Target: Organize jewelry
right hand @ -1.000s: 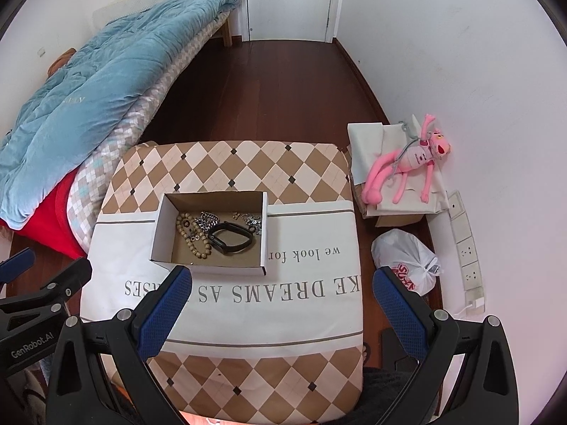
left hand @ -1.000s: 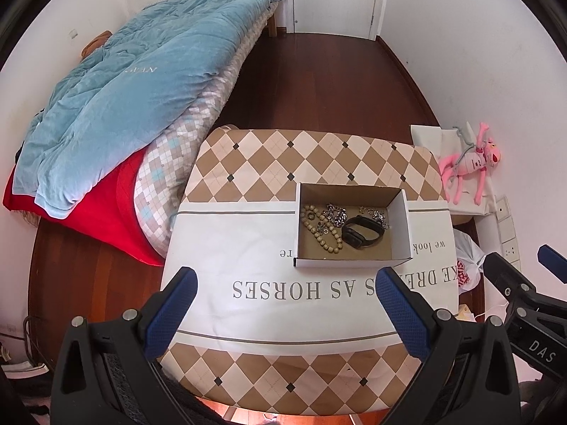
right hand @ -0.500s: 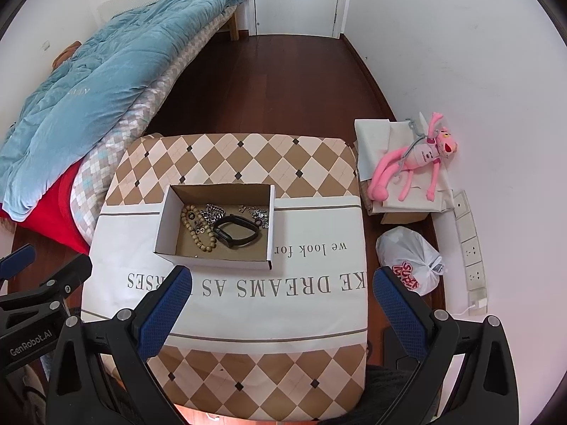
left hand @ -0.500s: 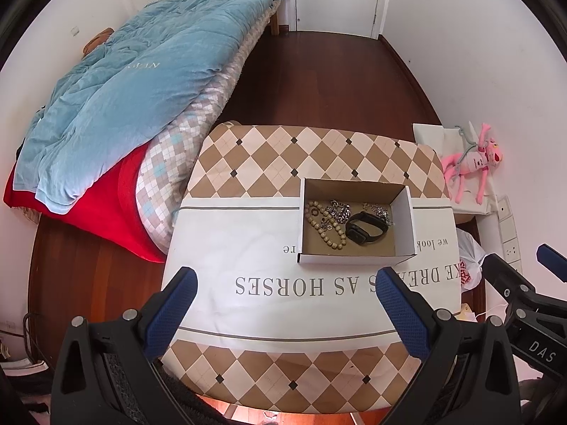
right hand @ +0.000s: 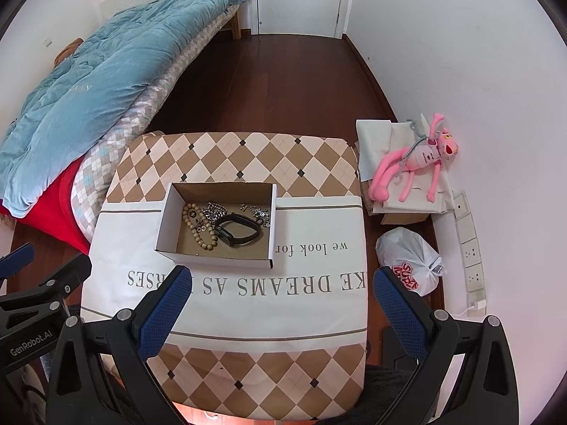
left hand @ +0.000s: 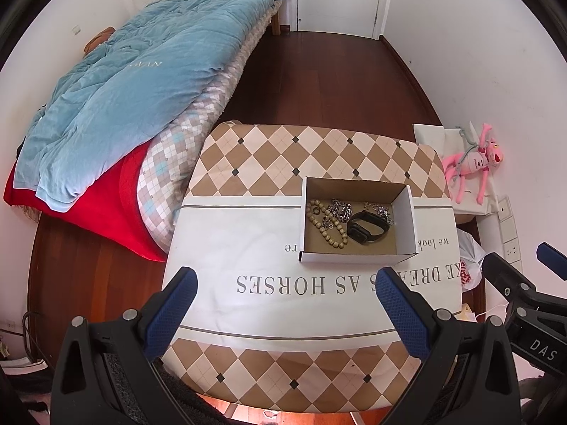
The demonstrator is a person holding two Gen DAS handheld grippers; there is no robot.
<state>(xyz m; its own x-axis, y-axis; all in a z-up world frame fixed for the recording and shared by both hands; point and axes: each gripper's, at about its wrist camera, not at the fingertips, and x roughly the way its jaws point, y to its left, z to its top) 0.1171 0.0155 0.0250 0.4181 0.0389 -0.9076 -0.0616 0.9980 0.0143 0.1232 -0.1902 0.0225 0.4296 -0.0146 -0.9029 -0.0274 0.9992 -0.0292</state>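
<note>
- Cardboard, white outside and brown inside: one open box (left hand: 356,257) sits on the table (left hand: 248,233), right of centre in the left wrist view and left of centre in the right wrist view (right hand: 216,260).
- Inside the box lie one string of wooden beads (left hand: 324,225), at its left end, and one black band (left hand: 366,227), near the middle.
- Silver chain pieces (left hand: 341,210) lie tangled between beads and band, and a second silver cluster (left hand: 382,210) sits at the far right corner; how many separate pieces there are I cannot tell.
- One tablecloth covers the table, checked brown and cream at both ends, white with upside-down lettering across the middle.
- Left gripper (left hand: 285,292): its two blue-padded fingers stand wide apart at the bottom of the frame, holding nothing, well short of the box.
- Right gripper (right hand: 281,292): likewise spread wide and empty, low in the frame, with the box just beyond its left finger.
- Off the table: one blue quilt (left hand: 134,99) on the bed at upper left, one pink plush toy (right hand: 416,163) at the right edge, one white plastic bag (right hand: 409,260) below it.
</note>
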